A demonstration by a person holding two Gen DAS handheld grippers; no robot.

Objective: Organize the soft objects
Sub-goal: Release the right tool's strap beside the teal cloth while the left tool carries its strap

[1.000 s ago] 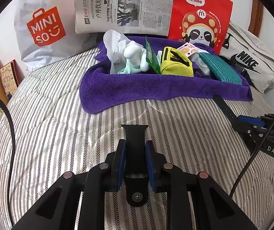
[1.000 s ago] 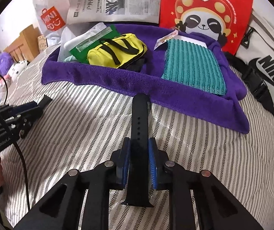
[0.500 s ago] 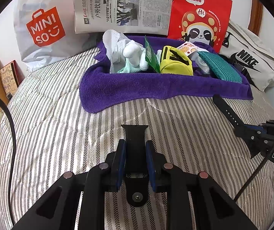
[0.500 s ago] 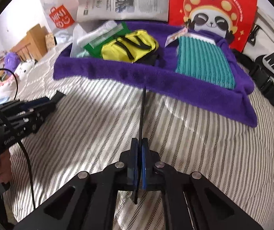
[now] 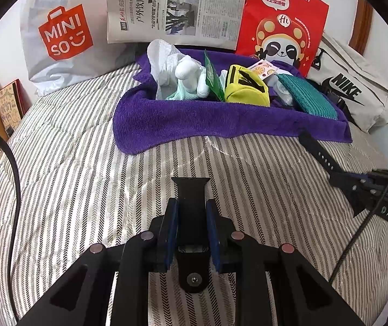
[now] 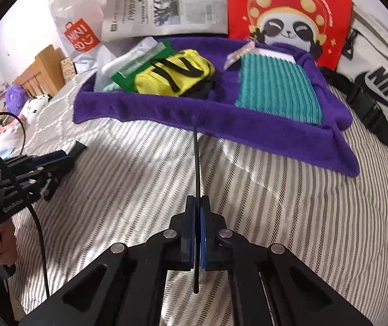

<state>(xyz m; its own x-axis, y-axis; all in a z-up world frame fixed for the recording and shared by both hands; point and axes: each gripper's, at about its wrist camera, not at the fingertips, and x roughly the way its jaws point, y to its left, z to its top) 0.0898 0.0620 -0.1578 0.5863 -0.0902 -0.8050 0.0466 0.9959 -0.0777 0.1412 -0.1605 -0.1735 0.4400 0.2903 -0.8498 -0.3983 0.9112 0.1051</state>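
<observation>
Claws first: your right claw (image 6: 197,203) has just clamped tight on the edge-on black strap (image 6: 197,163), while your left claw (image 5: 192,217) pinches a short black strap piece (image 5: 191,203). Both hang over the striped bedcover (image 5: 85,190), near the purple towel (image 5: 221,119) bearing the yellow pouch (image 5: 248,89).

The towel (image 6: 221,119) is plush, fuzzy purple cloth; the bedspread (image 5: 85,176) is woven, with a slight sheen. The strap (image 5: 192,212) looks matt and rubbery. The red bag (image 5: 283,21) is smooth paper, the white bag (image 5: 58,54) glossy plastic.
</observation>
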